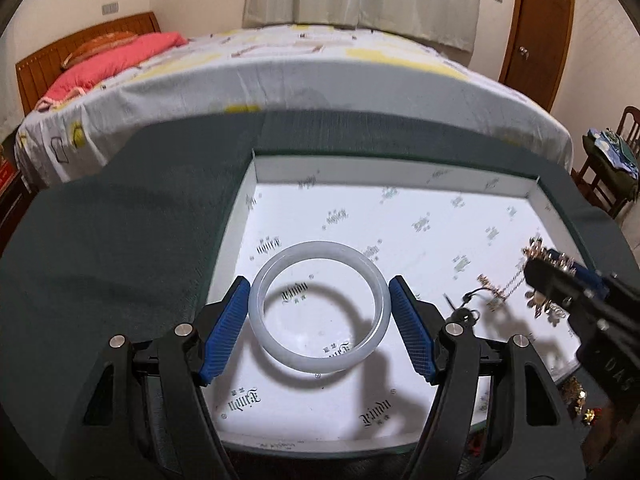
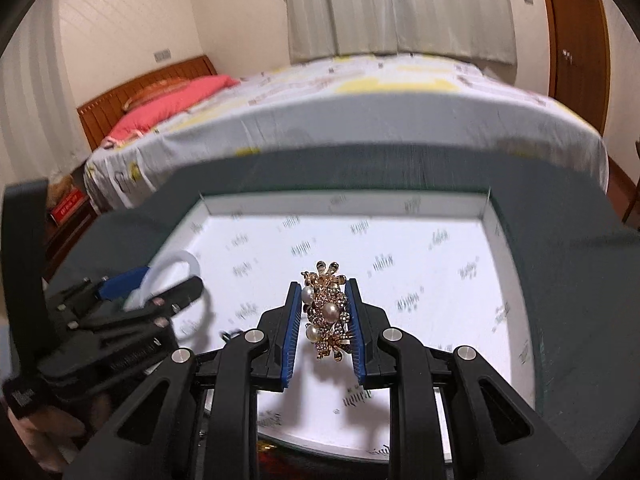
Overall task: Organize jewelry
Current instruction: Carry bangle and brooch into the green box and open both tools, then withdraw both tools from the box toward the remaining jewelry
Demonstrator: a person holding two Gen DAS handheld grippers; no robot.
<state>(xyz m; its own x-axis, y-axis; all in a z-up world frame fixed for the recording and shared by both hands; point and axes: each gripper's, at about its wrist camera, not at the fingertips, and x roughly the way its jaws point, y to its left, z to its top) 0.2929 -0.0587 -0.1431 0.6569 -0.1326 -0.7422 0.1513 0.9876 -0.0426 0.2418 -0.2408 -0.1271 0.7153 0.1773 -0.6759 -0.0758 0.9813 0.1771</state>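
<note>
**Two pieces held over the box, little yet settled inside**

Nearest in the left wrist view, the left gripper (image 1: 320, 328) has its blue fingers (image 1: 226, 328) set on either side of a pale white bangle (image 1: 320, 320). The fingers touch or nearly touch its outer rim, so it looks grasped, and its shadow on the paper below suggests it hangs above the floor of the box rather than lying on it. In the right wrist view, the right gripper (image 2: 324, 330) is clenched on a gold brooch (image 2: 326, 312) set with pearls and small stones, also lifted over the box.

Under both grippers sits a shallow white box (image 1: 394, 168), lined with white paper printed with a repeated dark logo. Near its right side a thin chain with small gold charms (image 1: 496, 290) and a dark loop of cord (image 1: 466, 304) appear beside the right gripper; whether they lie on the paper or hang from it I cannot tell. The rest of the lining is bare. Some small gold and red pieces (image 1: 582, 404) lie close to the box's near right corner, seemingly outside it.

As a judgement, the sorting looks to be at an early or middle stage: two items are in transit and need setting down, and the loose pieces at the corner are left to gather.

The box rests on a table with a dark green cover (image 1: 120, 240). Beyond it stands a bed (image 1: 280, 72).
</note>
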